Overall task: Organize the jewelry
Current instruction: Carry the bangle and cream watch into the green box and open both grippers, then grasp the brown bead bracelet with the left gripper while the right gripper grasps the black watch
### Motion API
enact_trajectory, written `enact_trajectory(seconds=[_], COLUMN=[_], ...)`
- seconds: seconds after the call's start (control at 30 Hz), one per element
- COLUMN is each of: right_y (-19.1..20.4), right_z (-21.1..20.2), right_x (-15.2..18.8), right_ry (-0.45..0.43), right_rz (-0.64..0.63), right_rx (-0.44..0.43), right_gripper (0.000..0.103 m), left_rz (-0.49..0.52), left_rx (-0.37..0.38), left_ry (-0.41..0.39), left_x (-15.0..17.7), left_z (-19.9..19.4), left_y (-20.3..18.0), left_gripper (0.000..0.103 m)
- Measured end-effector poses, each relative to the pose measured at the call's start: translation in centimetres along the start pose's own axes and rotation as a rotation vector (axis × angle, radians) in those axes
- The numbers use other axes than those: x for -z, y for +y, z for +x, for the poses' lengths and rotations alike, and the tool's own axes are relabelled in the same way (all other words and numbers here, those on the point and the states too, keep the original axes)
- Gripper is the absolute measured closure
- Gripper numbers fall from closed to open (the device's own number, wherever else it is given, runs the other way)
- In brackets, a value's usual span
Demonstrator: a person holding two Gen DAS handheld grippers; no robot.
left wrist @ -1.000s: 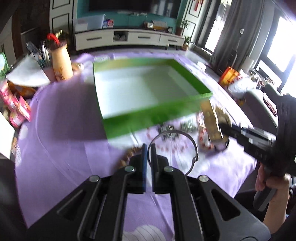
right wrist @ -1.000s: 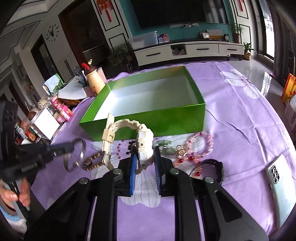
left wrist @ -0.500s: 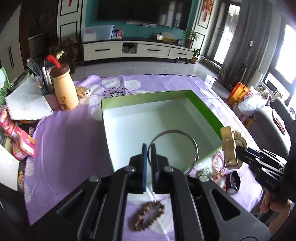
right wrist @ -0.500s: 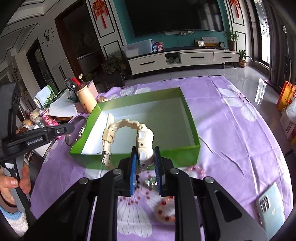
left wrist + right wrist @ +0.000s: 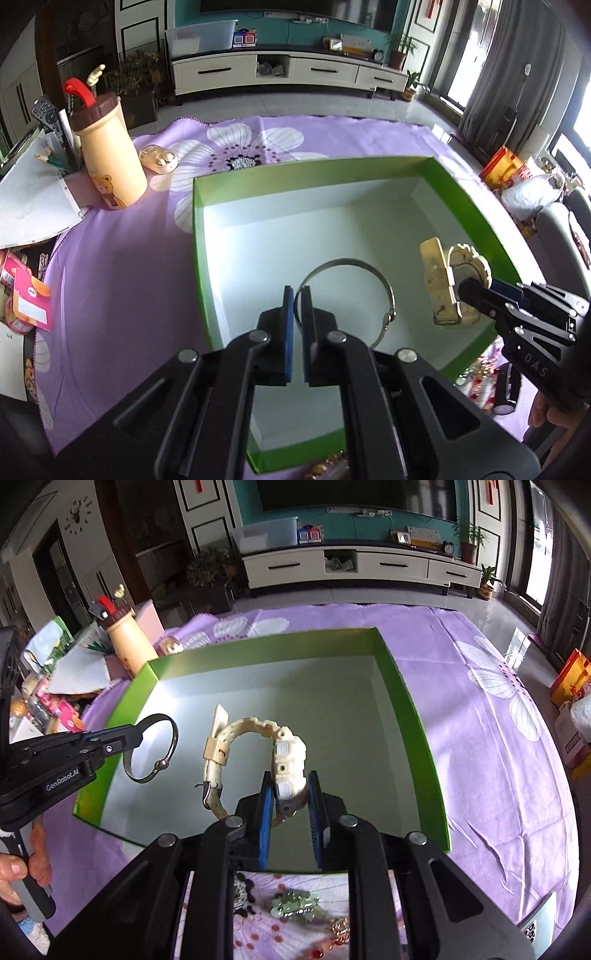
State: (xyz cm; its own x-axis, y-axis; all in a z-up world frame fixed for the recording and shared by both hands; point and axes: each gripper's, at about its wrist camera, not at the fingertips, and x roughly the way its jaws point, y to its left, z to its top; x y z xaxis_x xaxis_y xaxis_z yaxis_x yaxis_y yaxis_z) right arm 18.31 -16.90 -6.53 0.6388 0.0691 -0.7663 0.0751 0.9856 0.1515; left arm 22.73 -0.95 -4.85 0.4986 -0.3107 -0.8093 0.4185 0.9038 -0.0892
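Left wrist view: left gripper (image 5: 297,295) clenched on a thin metal bangle (image 5: 352,293), loop standing ahead of and right of the jaws, hung above the white floor of the green box (image 5: 198,236). Right wrist view: right gripper (image 5: 290,790) grasping a cream watch (image 5: 286,760) by its case, strap curling ahead and left of the jaws, likewise over the box interior. Judged as handling: bangle light, stiff and slick, apt to swivel in a rim pinch, so best held across the band away from the ball clasp; watch bulkier and firmer in the case, strap springy and free to swing, so best kept by the case sides. Behind and beneath the right jaws, loose beads and trinkets (image 5: 295,904) on the purple-clothed counter (image 5: 498,775), partly blocked by the gripper body and hard to sort out. Box near wall cut off below both grippers; height of either piece above the box floor not clear.
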Motion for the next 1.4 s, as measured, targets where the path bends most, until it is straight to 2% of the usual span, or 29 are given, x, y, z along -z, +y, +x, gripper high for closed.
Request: enact_trajectory(seconds=[0.2, 0.23, 0.3, 0.33, 0.43, 0.57, 0.67, 0.73, 0.83, 1.07, 1.23, 1.4], right_y=[-0.7, -0.9, -1.3, -1.8, -2.6, -3.8, -4.6, -5.1, -6.1, -7.1, -6.6, -5.5], right_z=[0.6, 0.5, 0.2, -0.3, -1.5, -3.5, -5.5, -6.7, -8.7, -12.3, -13.3, -12.9], right_x=[-0.2, -0.2, -0.2, 0.0, 0.3, 1.0, 1.9, 2.5, 3.7, 6.4, 8.2, 10.2], right_ry=[0.000, -0.003, -0.016, -0.026, -0.054, -0.091, -0.125, -0.142, -0.170, -0.204, -0.202, -0.155], right_rz=[0.023, 0.028, 0.043, 0.055, 0.085, 0.122, 0.140, 0.157, 0.187, 0.207, 0.202, 0.160], right_rx=[0.023, 0.023, 0.026, 0.024, 0.018, 0.008, 0.011, 0.011, 0.008, 0.024, 0.024, 0.036], right_gripper=[0.080, 0.078, 0.066, 0.065, 0.062, 0.052, 0.044, 0.043, 0.043, 0.043, 0.043, 0.043], left_rz=[0.017, 0.017, 0.013, 0.013, 0.012, 0.004, 0.002, 0.002, 0.005, 0.030, 0.033, 0.002], left_rx=[-0.017, -0.022, -0.021, -0.029, -0.036, -0.044, -0.042, -0.047, -0.044, -0.006, 0.016, 0.054], left_ry=[-0.003, -0.011, -0.023, -0.032, -0.060, -0.097, -0.129, -0.146, -0.164, -0.145, -0.083, -0.020], left_x=[-0.1, -0.2, -0.3, -0.4, -0.4, -0.3, 0.1, 0.5, 1.5, 4.7, 7.4, 9.7], left_z=[0.5, 0.3, -0.1, -0.3, -1.4, -2.9, -4.7, -5.6, -7.2, -9.6, -9.4, -8.7], left_y=[-0.5, -0.6, -0.6, -0.7, -0.8, -0.6, -0.5, -0.4, -0.2, 0.1, 0.7, 2.5], left_gripper=[0.096, 0.092, 0.077, 0.066, 0.058, 0.035, 0.025, 0.019, 0.017, 0.017, 0.017, 0.017])
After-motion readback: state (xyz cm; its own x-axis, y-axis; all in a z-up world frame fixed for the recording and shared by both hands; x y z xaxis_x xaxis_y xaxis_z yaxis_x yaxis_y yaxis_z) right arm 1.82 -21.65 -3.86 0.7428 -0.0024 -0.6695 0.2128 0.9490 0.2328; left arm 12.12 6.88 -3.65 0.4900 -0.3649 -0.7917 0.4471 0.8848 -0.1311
